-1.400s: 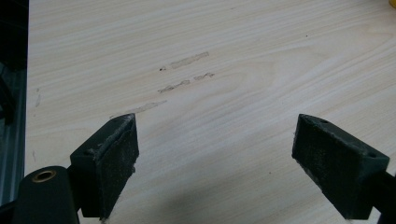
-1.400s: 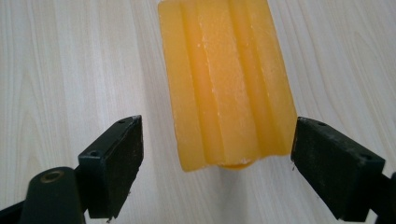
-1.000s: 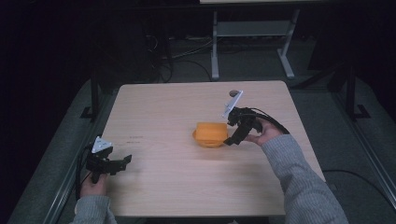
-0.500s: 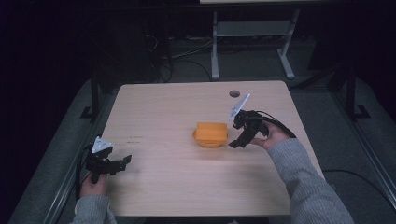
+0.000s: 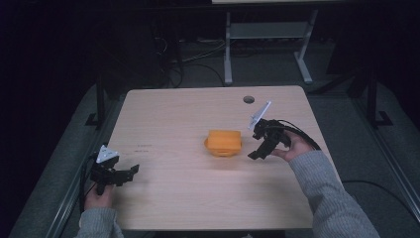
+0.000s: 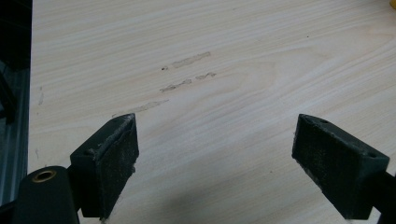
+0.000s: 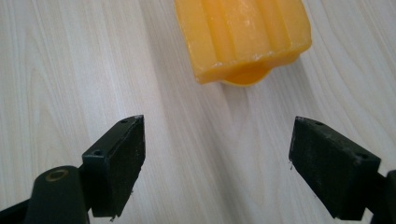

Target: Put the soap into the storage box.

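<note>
Just beyond right claw [image 7: 215, 168]: orange block [image 7: 243, 35].

Ridged orange plastic block [image 7: 243, 37], far end cut off at the top edge of the right gripper view and visible as a mere yellow sliver at the upper right corner of the left gripper view; dark clutter beyond the pale wooden table [image 5: 173, 109], upper frame, indistinct.

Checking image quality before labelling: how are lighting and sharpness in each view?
High view: table lit, surroundings dark. Left gripper view: wood grain sharp, soft shadow under the jaws. Right gripper view: orange object bright, slightly soft, with mild sheen.
</note>
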Available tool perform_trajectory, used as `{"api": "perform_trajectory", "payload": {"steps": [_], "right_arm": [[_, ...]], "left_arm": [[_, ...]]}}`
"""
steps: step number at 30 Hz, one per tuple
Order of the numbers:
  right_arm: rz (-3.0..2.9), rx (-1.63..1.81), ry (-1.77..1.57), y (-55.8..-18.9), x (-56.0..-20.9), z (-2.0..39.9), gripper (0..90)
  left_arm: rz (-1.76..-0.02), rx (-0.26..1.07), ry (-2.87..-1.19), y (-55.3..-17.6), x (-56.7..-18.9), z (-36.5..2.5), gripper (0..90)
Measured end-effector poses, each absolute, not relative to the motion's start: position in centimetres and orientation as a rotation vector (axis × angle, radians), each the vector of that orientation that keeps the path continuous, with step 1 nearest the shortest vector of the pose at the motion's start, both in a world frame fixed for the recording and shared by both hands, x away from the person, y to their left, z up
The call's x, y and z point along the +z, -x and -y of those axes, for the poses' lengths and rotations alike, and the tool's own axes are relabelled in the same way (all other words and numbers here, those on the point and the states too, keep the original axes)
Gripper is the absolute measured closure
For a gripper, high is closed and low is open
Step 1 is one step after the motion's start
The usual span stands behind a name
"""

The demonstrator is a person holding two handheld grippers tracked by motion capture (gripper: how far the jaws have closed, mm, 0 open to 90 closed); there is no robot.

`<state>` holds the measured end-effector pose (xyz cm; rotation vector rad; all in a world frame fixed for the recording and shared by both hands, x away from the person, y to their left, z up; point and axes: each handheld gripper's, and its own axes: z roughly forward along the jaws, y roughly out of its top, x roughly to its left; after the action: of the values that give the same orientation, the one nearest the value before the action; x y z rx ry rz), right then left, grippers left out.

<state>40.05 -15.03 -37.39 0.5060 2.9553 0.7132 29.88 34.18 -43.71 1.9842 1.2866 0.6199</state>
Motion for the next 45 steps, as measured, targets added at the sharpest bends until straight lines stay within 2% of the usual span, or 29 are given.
{"api": "perform_trajectory", "payload": {"steps": [45], "right_arm": [[-2.913,0.789,-0.725,-37.1,-40.0,21.5,17.2]], "left_arm": [[-1.281,0.621,-1.994,-29.8,-43.8,-34.1,13.9]]}}
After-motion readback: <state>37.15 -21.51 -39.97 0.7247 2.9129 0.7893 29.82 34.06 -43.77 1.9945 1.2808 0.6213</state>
